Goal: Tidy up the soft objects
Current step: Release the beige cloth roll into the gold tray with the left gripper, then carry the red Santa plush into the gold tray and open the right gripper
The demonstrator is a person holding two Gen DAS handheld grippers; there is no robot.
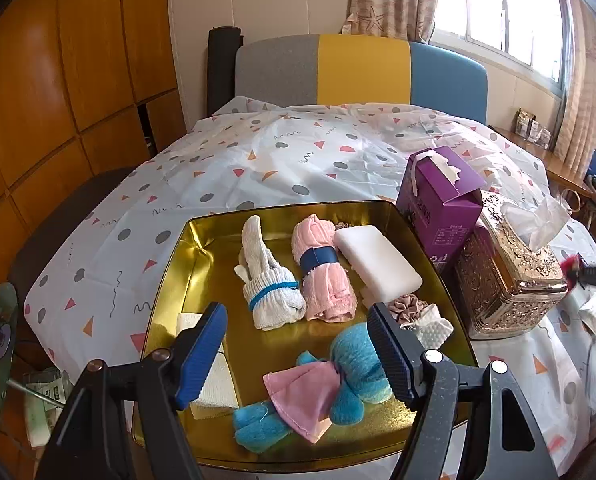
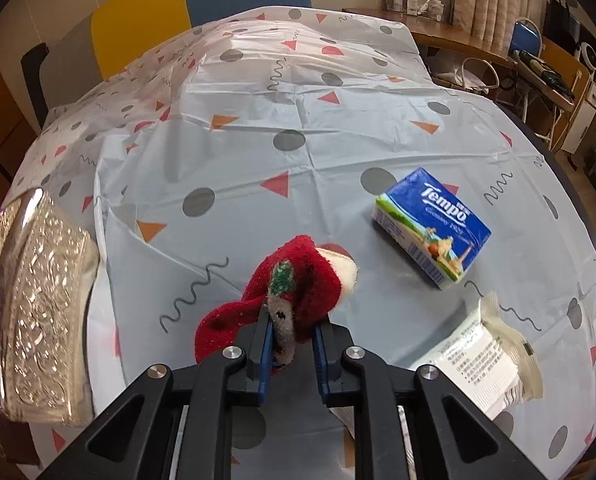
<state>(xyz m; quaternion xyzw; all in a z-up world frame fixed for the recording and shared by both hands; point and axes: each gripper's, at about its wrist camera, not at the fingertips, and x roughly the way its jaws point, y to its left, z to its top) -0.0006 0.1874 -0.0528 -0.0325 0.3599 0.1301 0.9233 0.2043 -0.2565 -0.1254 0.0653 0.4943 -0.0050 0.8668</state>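
Red sock point(image 2: 298, 280) pinched in right gripper point(image 2: 292, 344), Tempo pack point(image 2: 432, 226) (blue) nearby

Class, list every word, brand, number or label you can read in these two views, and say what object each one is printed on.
"Tempo", in white letters, on the blue tissue pack.
"Germany 1929", probably; small script under it on the same pack, hard to make out.
Printed lines on the white packet: too small to read.
Panel and lettering on the purple carton: blurred, unreadable.
No text on the red sock held in the right gripper.
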